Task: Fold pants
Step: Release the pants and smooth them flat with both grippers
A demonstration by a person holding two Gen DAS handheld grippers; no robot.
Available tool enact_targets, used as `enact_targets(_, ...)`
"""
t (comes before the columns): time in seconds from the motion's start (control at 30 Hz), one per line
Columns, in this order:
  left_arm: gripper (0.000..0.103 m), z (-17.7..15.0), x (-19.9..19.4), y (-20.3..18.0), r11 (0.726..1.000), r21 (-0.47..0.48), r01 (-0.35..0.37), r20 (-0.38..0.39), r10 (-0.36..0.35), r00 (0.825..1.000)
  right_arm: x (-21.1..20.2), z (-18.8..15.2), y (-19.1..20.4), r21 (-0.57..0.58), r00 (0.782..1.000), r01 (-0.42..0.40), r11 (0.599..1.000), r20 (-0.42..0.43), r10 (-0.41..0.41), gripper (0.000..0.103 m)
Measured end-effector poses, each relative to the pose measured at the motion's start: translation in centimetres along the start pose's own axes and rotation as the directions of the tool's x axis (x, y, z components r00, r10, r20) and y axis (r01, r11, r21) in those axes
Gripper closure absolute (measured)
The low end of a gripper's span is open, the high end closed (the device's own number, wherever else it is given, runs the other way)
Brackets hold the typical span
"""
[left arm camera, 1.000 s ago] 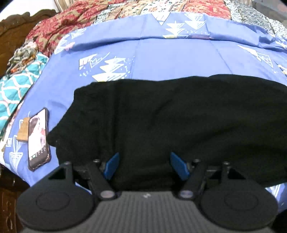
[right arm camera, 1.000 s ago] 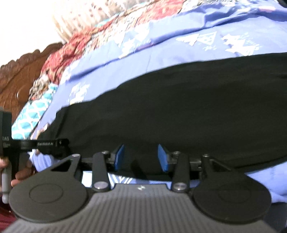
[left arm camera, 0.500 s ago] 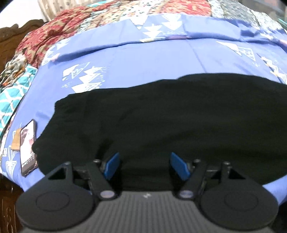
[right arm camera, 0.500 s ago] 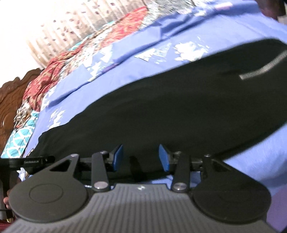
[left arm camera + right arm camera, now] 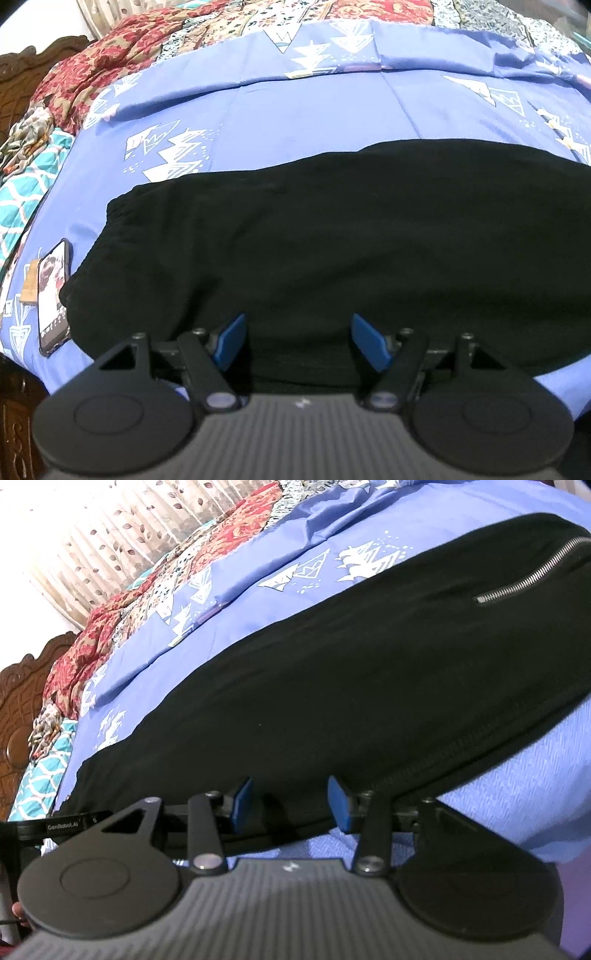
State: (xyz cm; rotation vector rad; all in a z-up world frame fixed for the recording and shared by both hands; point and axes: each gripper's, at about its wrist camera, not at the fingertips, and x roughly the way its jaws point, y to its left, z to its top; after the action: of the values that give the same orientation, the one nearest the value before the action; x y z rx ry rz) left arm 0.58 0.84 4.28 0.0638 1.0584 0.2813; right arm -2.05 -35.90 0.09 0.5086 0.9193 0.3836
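Hovering low over the near edge of the bed, both tools sit just short of the black pants (image 5: 332, 251), which lie stretched flat across the blue bedsheet (image 5: 295, 110), one end near the phone (image 5: 53, 291) on the left and a zipper (image 5: 532, 576) showing toward the right. The left gripper (image 5: 297, 341) has its blue pads spread wide with the near hem of the fabric showing between them, not pinched. The right gripper (image 5: 290, 803) is parted more narrowly, also straddling the near edge without clamping it.

Over the last second both hands slid along the garment: the left view now takes in less of the phone and more cloth, and the right view has swung and rolled until the zipper came into sight. To my eye that puts each tool at its own stretch of the near edge, so the fold has not begun; the next thing needed looks like closing on the hem and carrying it over to the far side.
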Motion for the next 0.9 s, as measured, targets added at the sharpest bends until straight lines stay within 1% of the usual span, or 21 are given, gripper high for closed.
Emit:
enact_targets(0.13,0.037,-0.1,-0.4,0.3,1.000,-0.015,0.023,0.006,-0.023,1.000,0.0,0.0,0.0,-0.008,1.000,0.003,1.000,0.001,-0.003,0.051)
enact_targets(0.27,0.037,-0.2,-0.9,0.7,0.996,-0.040,0.077,0.010,-0.077,0.997,0.1,0.0,0.6,-0.034,1.000,0.018,0.999,-0.001,-0.018,0.045)
enact_targets(0.43,0.036,-0.5,-1.3,1.1,0.990,-0.062,0.129,0.020,-0.128,0.992,0.3,0.3,0.8,-0.073,0.999,0.042,0.996,-0.007,-0.042,0.042)
enact_targets(0.47,0.035,-0.5,-1.3,1.3,0.988,-0.067,0.139,0.020,-0.138,0.990,0.3,0.4,0.8,-0.078,0.999,0.047,0.996,-0.007,-0.047,0.041)
enact_targets(0.5,0.032,-0.5,-1.4,1.4,0.987,-0.073,0.145,0.020,-0.144,0.989,0.3,0.4,0.8,-0.082,0.999,0.051,0.995,-0.008,-0.052,0.040)
enact_targets(0.57,0.029,-0.6,-1.5,1.6,0.985,-0.083,0.153,0.028,-0.152,0.988,0.4,0.7,0.8,-0.091,0.998,0.058,0.994,-0.012,-0.060,0.039)
enact_targets(0.7,0.028,-0.8,-1.7,2.3,0.982,-0.098,0.163,0.046,-0.159,0.986,0.7,0.9,1.1,-0.113,0.996,0.081,0.990,-0.018,-0.083,0.036)
enact_targets(0.9,0.026,-1.1,-1.7,3.9,0.975,-0.140,0.171,0.063,-0.164,0.984,1.2,1.1,1.6,-0.159,0.991,0.126,0.979,-0.027,-0.132,0.028)
